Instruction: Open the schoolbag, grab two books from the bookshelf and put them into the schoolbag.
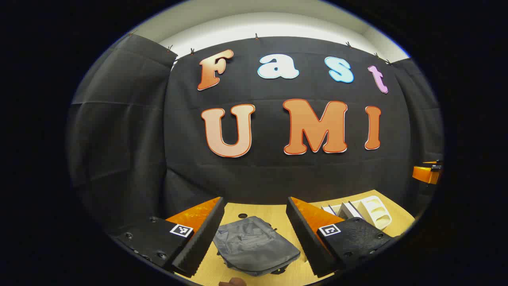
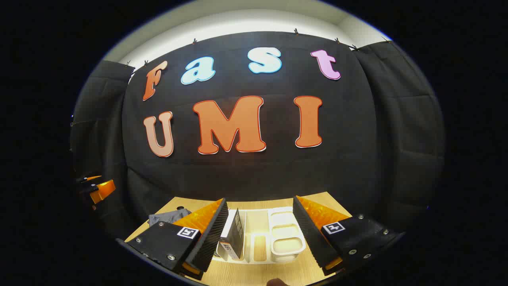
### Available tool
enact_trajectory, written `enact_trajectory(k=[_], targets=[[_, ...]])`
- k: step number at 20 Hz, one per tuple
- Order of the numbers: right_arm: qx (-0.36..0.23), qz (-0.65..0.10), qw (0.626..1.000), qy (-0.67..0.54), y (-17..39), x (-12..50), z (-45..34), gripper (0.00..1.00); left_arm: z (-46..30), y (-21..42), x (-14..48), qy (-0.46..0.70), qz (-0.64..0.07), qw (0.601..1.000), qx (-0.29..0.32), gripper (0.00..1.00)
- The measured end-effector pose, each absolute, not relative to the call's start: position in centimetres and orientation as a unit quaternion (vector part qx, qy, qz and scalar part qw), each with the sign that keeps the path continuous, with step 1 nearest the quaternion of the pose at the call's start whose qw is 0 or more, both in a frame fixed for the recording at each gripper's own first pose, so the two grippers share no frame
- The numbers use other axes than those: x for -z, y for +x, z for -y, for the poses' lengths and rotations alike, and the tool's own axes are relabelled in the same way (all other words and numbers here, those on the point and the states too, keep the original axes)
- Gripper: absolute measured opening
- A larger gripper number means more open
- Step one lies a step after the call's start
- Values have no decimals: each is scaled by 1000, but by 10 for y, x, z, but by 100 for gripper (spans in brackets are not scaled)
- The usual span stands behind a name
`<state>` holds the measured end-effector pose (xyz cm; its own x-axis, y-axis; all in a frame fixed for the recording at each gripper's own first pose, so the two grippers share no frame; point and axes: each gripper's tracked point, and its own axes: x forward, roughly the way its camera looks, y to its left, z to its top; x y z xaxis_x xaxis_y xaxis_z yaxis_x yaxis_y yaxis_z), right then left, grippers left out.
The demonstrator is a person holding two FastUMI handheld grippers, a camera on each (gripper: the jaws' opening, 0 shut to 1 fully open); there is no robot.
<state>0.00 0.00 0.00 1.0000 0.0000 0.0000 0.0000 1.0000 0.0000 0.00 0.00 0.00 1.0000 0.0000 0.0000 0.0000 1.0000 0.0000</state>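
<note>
A: What is sitting nearest in the left gripper view?

B: The left tool point(image 1: 256, 234) is hovering with its two fingers spread wide apart, gripping nothing. Between them the grey schoolbag point(image 1: 254, 246) is lying flat on the wooden worktop point(image 1: 278, 210), looking closed as far as I can tell.

A: And past the bag?

B: Toward the right, the white bookshelf point(image 1: 371, 212) is resting on the same worktop, well apart from the schoolbag, with books point(image 1: 337, 210) leaning in it. At the right edge, part of the right tool is showing in the air.

A: How is the right gripper view looking?

B: The right tool point(image 2: 260, 234) is also standing open, fingers apart and empty. Directly beyond them the bookshelf point(image 2: 278, 234) is lying with its compartments facing the camera. A dark book point(image 2: 235, 234) is standing in its left compartment, just beside the tool's left finger; whether they are touching, I cannot tell.

A: Anything else there?

B: A corner of the schoolbag point(image 2: 166, 217) is peeking out behind the left finger, and the left tool point(image 2: 97, 190) is hanging at the far left edge.
</note>
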Motion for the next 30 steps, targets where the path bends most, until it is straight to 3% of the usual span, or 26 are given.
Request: enact_trajectory(k=[21, 30], targets=[[8, 9, 1000, -12, 5, -5, 0, 97, 7, 8, 3, -25, -1, 1000, 12, 99], [18, -5, 999, -27, 6, 12, 8, 97, 11, 21, 6, 19, -2, 1000, 18, 99]])
